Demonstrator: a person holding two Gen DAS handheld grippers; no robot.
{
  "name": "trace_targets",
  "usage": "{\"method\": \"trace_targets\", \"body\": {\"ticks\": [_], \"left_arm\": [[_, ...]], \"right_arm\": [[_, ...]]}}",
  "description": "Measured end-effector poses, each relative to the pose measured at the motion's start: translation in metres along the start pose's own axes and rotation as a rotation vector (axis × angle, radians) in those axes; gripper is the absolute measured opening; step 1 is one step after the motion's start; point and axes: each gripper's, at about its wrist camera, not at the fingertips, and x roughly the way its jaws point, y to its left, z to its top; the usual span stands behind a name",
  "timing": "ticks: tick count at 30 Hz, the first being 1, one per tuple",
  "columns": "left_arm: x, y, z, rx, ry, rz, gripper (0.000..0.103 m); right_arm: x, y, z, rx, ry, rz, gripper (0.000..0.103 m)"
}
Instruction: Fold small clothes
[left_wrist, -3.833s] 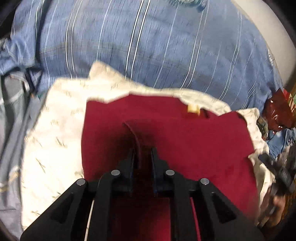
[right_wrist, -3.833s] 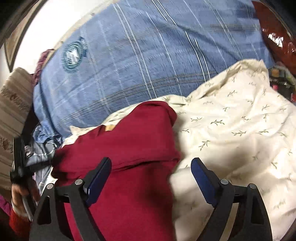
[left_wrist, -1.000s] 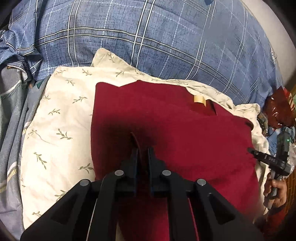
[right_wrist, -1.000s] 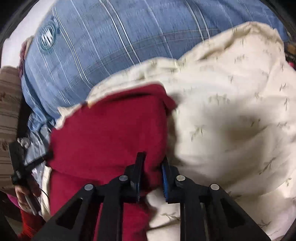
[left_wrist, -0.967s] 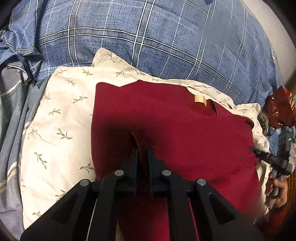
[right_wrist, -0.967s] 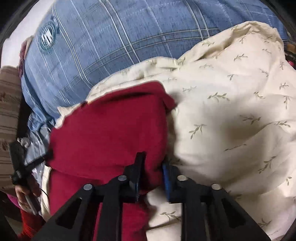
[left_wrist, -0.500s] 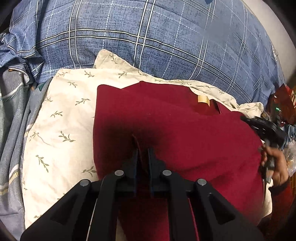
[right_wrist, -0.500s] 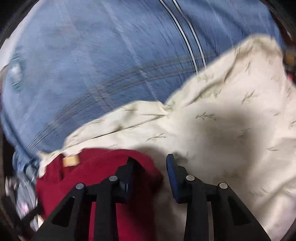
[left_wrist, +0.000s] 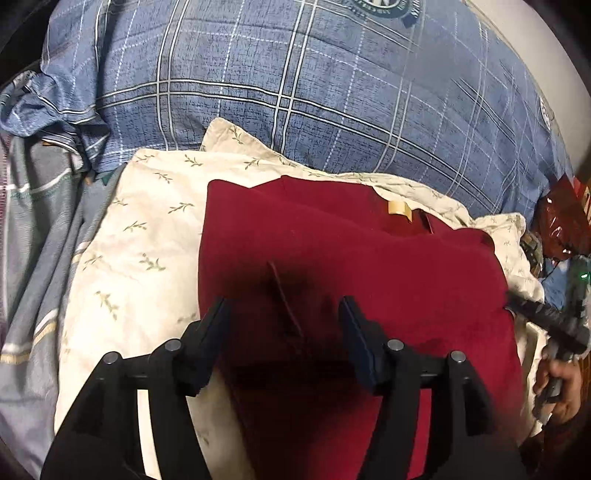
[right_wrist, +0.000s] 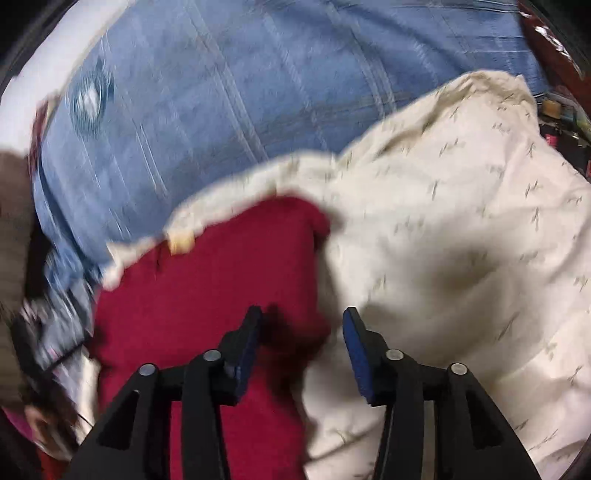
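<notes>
On the bed, left wrist view: my left gripper (left_wrist: 282, 314) hangs over the red garment (left_wrist: 369, 277), jaws spread wide, nothing pinched between them.
Red garment here: it's lying folded and mostly flat on the cream leaf-print pillow (left_wrist: 140, 236), with a little raised crease (left_wrist: 282, 299) poking up in the gap between my fingers, touching neither pad as far as I can see.
Label: a small tan tag (left_wrist: 398, 209) sits near the garment's far edge.
Behind it: the blue plaid duvet (left_wrist: 295, 92) fills the whole back of the view, and some grey striped fabric (left_wrist: 29, 240) is bunched off to the left.
Right edge: my right hand (left_wrist: 557, 384) with the other tool shows at the garment's right side, next to a shiny red wrapper (left_wrist: 561, 229).

Right wrist view: pretty motion-blurred, so take details loosely.
Right gripper (right_wrist: 301, 328): also let go, blue-padded fingers (right_wrist: 356, 350) apart with a clear gap.
What's between them: the near right corner of the red garment (right_wrist: 221, 295) sits in the gap; left pad is over the red cloth, right pad over the cream pillow (right_wrist: 461, 258). Can't tell if either pad is actually touching fabric.
Tag again: the tan tag (right_wrist: 181, 240) is at the far left edge of the red cloth.
Background: blue duvet (right_wrist: 258, 92) up top.
</notes>
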Motion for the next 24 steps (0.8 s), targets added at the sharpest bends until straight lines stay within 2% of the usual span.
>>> {"method": "trace_targets", "body": {"ticks": [4,6,9,12,18,24], "left_arm": [[-0.023,-0.005,-0.026,-0.001,-0.016,0.028,0.067],[-0.030,-0.004,-0.038,0.001,-0.014,0.043,0.067],[-0.038,-0.005,-0.054,0.009,-0.008,0.065,0.067],[-0.047,-0.007,-0.067,0.023,-0.015,0.076,0.067],[-0.067,-0.015,-0.089,0.064,-0.020,0.058,0.067],[-0.082,-0.016,-0.109,0.071,-0.009,0.021,0.067]], "right_arm": [[-0.036,0.005,-0.013,-0.020,-0.055,0.026,0.048],[-0.063,0.005,-0.026,-0.021,-0.084,0.053,0.060],[-0.095,0.006,-0.047,-0.026,-0.102,0.091,0.071],[-0.110,0.007,-0.072,-0.032,-0.095,0.113,0.078],[-0.122,0.003,-0.127,-0.047,-0.053,0.122,0.080],[-0.118,-0.008,-0.160,-0.023,0.001,0.128,0.080]]}}
